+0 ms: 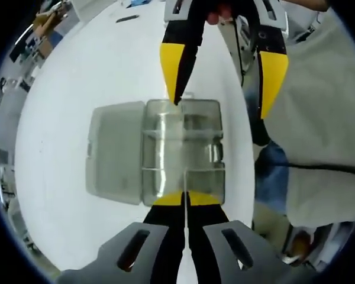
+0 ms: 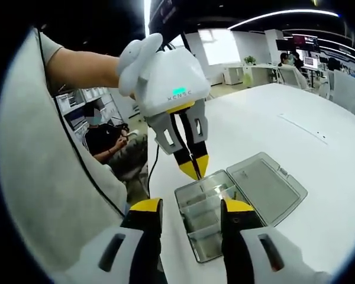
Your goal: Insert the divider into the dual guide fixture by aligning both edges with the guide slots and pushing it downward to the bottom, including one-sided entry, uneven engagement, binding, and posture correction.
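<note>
White table (image 2: 296,118), clear lidded box (image 2: 225,204); apparently open-plan office behind.

The left gripper view is aimed steeply down from close above at the clear box (image 1: 183,151) on the white table (image 1: 59,106), with the person at its right edge. The right gripper view is aimed lower and more level, from the opposite side, across the box (image 2: 216,216) toward the room. Box and table (image 2: 319,148) are shared by both views.
</note>
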Demonstrator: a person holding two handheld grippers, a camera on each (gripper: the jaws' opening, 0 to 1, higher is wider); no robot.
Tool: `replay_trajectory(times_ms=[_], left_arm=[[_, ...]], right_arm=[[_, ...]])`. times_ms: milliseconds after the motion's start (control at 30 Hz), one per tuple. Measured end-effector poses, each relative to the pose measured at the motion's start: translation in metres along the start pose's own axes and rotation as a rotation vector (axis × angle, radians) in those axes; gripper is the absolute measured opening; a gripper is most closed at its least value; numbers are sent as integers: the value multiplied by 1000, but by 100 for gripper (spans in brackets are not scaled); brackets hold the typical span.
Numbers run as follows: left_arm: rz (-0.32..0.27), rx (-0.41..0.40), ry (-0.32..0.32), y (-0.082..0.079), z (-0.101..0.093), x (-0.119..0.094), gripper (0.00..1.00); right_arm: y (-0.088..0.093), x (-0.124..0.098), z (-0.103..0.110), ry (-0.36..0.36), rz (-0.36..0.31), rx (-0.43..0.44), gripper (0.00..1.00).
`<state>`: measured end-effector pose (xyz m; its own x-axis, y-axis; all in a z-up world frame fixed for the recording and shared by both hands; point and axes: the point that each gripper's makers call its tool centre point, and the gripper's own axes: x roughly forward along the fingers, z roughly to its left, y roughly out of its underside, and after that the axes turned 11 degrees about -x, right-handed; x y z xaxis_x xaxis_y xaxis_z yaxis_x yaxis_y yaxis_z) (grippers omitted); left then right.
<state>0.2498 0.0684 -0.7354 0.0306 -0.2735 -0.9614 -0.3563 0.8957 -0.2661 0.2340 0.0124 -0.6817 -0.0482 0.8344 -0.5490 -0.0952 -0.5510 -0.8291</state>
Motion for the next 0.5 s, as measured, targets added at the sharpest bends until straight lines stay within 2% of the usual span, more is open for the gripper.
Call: replay_trajectory(times_ms=[500], left_arm=[[14,11,27,-1,1,1,0]], right_arm=[[-1,-1,0,1,-1,-3,35]])
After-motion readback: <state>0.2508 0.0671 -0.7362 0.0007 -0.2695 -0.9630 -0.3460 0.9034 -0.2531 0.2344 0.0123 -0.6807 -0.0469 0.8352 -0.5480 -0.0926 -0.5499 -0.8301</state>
